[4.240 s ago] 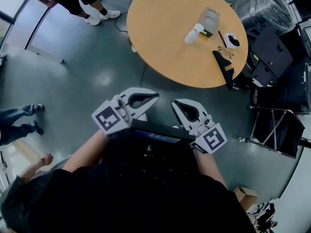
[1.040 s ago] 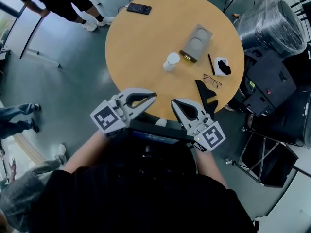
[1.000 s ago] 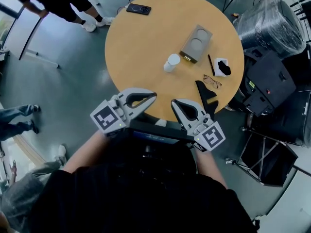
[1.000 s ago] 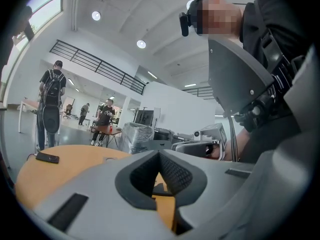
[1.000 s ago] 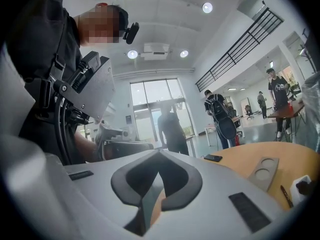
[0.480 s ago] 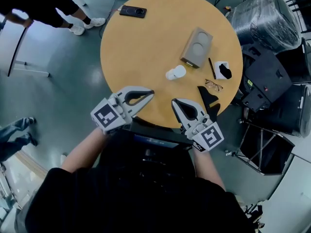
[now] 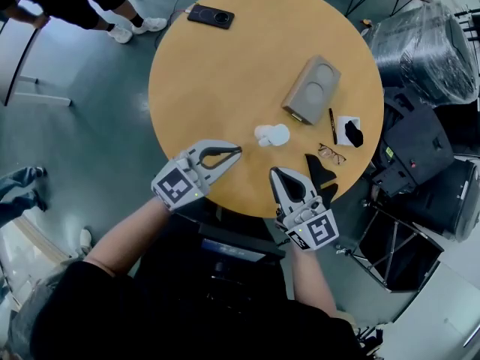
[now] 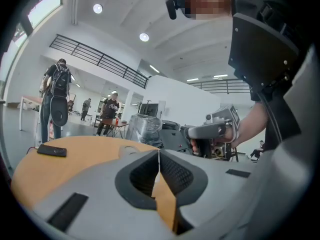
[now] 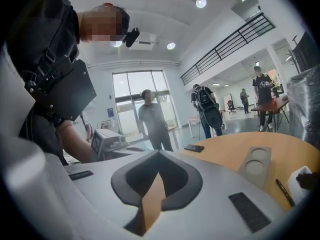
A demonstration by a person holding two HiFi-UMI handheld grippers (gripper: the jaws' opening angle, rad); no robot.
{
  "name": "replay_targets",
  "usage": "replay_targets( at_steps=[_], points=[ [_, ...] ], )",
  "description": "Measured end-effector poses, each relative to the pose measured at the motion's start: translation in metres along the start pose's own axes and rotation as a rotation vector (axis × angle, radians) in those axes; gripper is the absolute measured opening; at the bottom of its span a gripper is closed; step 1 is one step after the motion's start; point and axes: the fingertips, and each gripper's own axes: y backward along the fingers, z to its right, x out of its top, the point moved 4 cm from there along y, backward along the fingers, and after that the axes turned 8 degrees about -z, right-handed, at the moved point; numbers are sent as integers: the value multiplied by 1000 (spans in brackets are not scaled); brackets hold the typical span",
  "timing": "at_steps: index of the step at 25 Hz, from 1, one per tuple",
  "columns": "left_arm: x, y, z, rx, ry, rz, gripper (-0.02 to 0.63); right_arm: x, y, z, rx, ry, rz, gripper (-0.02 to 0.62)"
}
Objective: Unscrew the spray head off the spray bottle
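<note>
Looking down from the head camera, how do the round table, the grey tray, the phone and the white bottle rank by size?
1. Round table, by far the largest.
2. Grey tray.
3. Phone and white bottle: they look about alike, so I won't rank one over the other.

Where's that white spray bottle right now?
In the head view, the white spray bottle sits on the round table, toward its near edge, below-left of the grey block and left of the glasses.
</note>
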Motion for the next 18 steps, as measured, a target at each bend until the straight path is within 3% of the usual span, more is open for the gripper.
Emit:
replay_targets(
  at_steps=[8, 13, 18],
  points=[
    [-114, -80, -34, 97, 32, -63, 44, -112, -25, 72, 9, -36, -68, -5],
    [-174, -129, -44, 128, -4, -68, 135, -173, -33, 99, 13, -56, -86, -5],
    [-213, -159, -50, 157, -58, -71, 285, -212, -33, 108, 11, -90, -82, -5]
  ],
)
